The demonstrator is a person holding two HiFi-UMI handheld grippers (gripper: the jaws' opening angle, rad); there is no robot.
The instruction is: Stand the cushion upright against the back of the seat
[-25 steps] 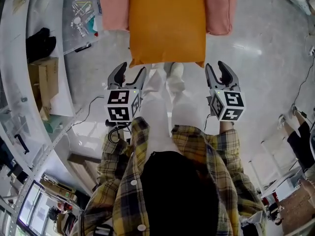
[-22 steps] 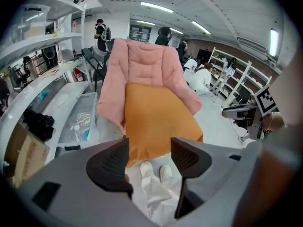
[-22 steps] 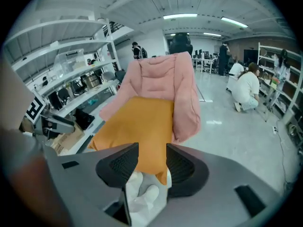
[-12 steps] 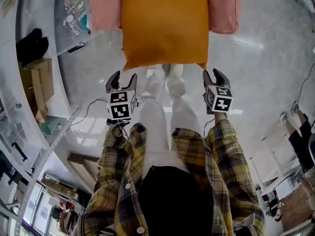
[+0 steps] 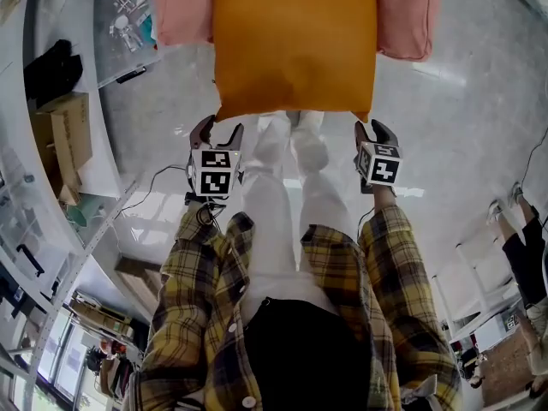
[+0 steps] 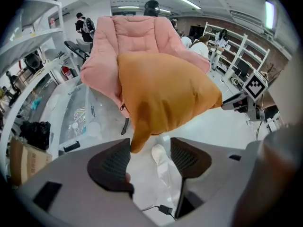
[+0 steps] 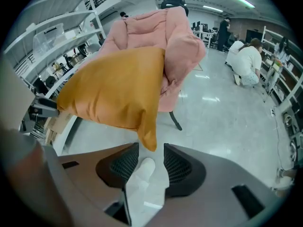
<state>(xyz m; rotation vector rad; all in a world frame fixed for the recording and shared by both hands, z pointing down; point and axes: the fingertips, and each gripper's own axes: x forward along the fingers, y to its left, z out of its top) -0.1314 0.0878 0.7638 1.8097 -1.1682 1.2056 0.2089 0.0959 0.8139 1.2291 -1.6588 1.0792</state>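
Orange cushion (image 5: pixel 291 41) lies flat on the pink chair (image 5: pixel 180 7), its front edge hanging over the seat toward the person. Not stood up yet, nothing gripped, so the task is at the approach stage.

Left tool (image 5: pixel 218 129): jaws apart. In the left gripper view the cushion's near corner (image 6: pixel 137 143) hangs just at the inner tip of its left jaw, not pinched.

Right tool (image 5: pixel 374 128): jaws apart, narrower gap. In the right gripper view the other corner (image 7: pixel 149 141) dips between the jaw tips, not clamped.

Left to do, as I read it: close on both corners, lift, tip the cushion up against the chair back (image 6: pixel 135 32).

Versus a second ago: both tools have moved forward and sit right under the cushion's front corners, where before they were clearly short of the edge. Cushion itself looks unmoved on the seat.
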